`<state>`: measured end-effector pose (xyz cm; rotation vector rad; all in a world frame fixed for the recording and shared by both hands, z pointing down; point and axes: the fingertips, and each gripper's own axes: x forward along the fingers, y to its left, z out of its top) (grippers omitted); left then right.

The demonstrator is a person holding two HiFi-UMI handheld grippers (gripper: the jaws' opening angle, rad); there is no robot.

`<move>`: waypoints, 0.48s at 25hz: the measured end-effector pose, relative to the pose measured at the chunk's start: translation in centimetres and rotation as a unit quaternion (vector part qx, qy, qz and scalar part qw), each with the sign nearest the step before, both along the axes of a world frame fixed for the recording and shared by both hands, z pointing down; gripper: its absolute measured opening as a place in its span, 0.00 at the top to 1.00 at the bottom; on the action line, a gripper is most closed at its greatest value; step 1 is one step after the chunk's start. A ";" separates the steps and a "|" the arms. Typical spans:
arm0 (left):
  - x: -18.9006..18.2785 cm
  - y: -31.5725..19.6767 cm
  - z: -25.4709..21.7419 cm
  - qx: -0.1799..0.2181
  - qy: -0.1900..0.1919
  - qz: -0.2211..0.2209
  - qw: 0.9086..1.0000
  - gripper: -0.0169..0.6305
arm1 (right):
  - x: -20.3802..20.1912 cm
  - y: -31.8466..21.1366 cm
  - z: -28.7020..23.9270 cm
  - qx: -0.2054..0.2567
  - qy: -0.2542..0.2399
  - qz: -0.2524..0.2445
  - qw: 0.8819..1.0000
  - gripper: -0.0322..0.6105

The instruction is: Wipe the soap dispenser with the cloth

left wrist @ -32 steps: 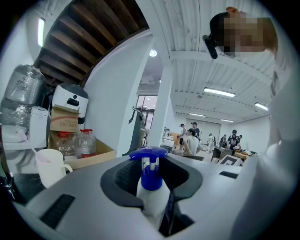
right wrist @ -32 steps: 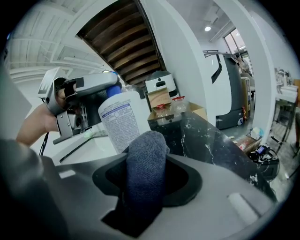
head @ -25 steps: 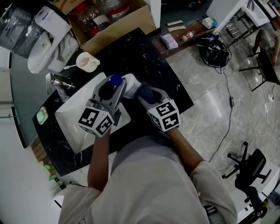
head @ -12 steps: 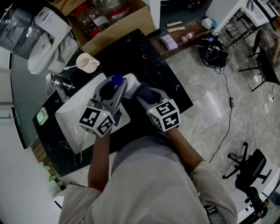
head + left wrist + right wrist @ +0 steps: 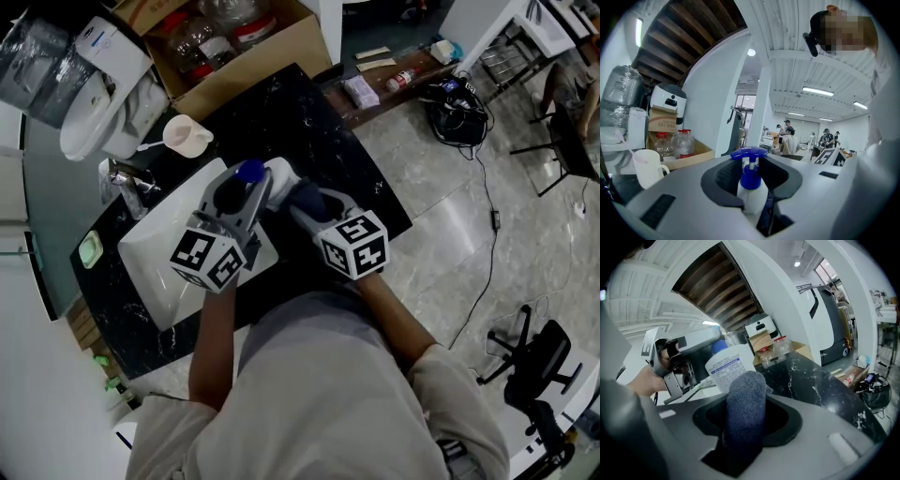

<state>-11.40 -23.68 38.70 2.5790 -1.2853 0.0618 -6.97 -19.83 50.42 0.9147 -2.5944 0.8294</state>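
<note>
Now: left tongs (image 5: 751, 187) clamp soap dispenser (image 5: 726, 369) just beside sink (image 5: 159, 253) rim, steadying it; right tongs (image 5: 746, 394) pinch folded cloth (image 5: 745, 413) against dispenser's label side for wiping.

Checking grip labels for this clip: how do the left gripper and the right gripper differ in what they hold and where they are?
The left gripper clamps the soap dispenser, a rigid white bottle with a blue pump. The right gripper clamps a soft, dark blue folded cloth. The left gripper is over the white sink, the right gripper over the black counter. Both are shut on their load.
</note>
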 end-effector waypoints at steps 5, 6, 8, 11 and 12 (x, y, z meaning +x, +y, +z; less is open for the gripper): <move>0.2 0.0 0.0 -0.001 -0.002 0.001 1.000 0.81 | 0.0 0.0 -0.9 0.000 -0.012 -0.001 1.000 0.69; 0.2 0.0 -0.1 0.000 -0.002 0.001 1.000 0.81 | -0.1 0.0 -1.1 0.000 -0.014 -0.001 1.000 0.69; 0.2 0.0 -0.1 0.001 -0.002 0.001 1.000 0.81 | -0.1 0.0 -1.6 0.002 -0.020 -0.002 1.000 0.69; 0.3 0.0 -0.1 0.001 -0.003 0.002 1.000 0.81 | -0.2 -0.1 -2.2 0.006 -0.027 -0.003 1.000 0.69; 0.3 0.0 0.0 0.000 -0.003 0.001 1.000 0.81 | -0.3 -0.1 -2.4 0.008 -0.028 -0.004 1.000 0.69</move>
